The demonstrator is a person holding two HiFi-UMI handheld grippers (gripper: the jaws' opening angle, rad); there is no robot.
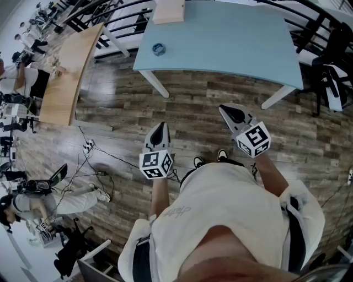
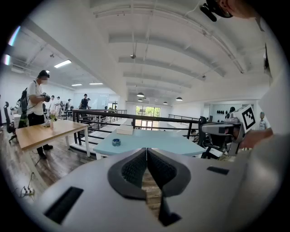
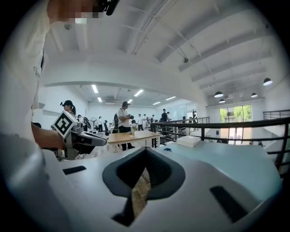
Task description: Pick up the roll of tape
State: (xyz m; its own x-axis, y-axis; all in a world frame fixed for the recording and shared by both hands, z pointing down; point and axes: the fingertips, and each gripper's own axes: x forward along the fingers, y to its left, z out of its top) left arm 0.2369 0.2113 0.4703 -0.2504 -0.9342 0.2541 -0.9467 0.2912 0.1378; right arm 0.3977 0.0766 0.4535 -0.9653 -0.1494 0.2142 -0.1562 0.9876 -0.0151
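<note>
Up in the upper left of the head view, the roll of tape (image 1: 159,49) lies flat near the left end of a pale blue table (image 1: 231,44), well apart from the 2 tools. Lower, over the wood-plank floor (image 1: 193,104), the left gripper (image 1: 160,128) and right gripper (image 1: 223,109) each have jaws pressed together, holding nothing. A wooden table (image 1: 66,77) stands at far left.

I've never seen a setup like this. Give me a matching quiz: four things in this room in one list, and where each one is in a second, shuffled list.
1. roll of tape
2. box
3. wooden table
4. left hand-held gripper

A. over the floor, jaws together
B. at the blue table's far edge
C. near the blue table's front-left corner
D. left of the blue table

Pairs: 1-C, 2-B, 3-D, 4-A
</note>
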